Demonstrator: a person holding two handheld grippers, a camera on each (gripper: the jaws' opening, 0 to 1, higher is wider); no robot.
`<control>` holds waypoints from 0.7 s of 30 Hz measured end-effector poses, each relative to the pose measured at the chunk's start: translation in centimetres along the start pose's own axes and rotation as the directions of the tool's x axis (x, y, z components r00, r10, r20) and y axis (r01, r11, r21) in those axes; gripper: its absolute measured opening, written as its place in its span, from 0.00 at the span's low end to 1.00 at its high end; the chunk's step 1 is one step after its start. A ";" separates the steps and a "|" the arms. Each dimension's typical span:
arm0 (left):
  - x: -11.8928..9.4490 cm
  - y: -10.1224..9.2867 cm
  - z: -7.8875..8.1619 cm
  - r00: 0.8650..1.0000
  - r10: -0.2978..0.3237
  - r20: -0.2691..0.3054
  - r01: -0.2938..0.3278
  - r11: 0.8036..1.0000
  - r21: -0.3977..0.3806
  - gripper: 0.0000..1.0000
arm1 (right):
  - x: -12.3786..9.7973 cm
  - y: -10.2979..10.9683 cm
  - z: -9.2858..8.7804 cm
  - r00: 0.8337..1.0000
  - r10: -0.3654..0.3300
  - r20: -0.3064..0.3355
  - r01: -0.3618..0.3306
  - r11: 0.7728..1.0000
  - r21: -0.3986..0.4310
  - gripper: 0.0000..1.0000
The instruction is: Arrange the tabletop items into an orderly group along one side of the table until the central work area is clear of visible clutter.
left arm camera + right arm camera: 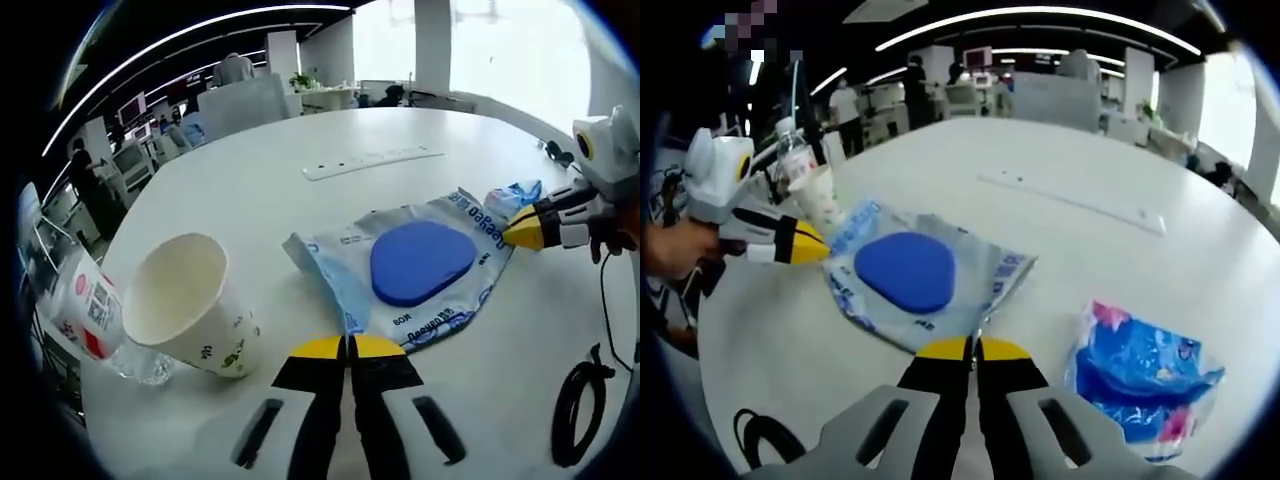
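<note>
A clear plastic packet (420, 265) with a blue oval pad inside lies flat in the middle of the white table (300, 210). My left gripper (348, 346) is shut on its near edge, yellow tips together. My right gripper (515, 232) comes in from the right and pinches the packet's far corner. In the right gripper view the same packet (910, 272) lies ahead, my right gripper (973, 348) is shut on its near edge, and the left gripper (820, 245) grips its left side. A smaller blue packet (1145, 375) lies to the right.
A paper cup (190, 305) lies tipped on its side next to a plastic bottle (85, 315) by the table edge. A white power strip (375, 162) lies farther back. A black cable (580, 400) coils at the near right. Desks and people stand beyond the table.
</note>
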State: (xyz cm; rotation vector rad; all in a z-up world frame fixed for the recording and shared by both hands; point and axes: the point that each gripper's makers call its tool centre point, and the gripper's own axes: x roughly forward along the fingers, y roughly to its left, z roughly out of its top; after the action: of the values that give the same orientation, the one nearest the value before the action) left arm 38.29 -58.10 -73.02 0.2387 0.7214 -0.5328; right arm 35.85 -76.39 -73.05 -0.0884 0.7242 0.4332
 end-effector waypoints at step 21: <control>-0.2 1.1 0.0 0.999 0.041 0.005 -0.041 0.999 0.006 0.07 | 0.4 0.4 0.3 1.000 0.002 0.006 -0.002 1.000 0.002 0.05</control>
State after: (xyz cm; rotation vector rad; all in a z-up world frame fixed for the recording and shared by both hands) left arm 38.76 -57.11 -72.83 0.2575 0.7086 -0.4961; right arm 36.14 -75.83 -73.06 -0.0845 0.7189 0.4349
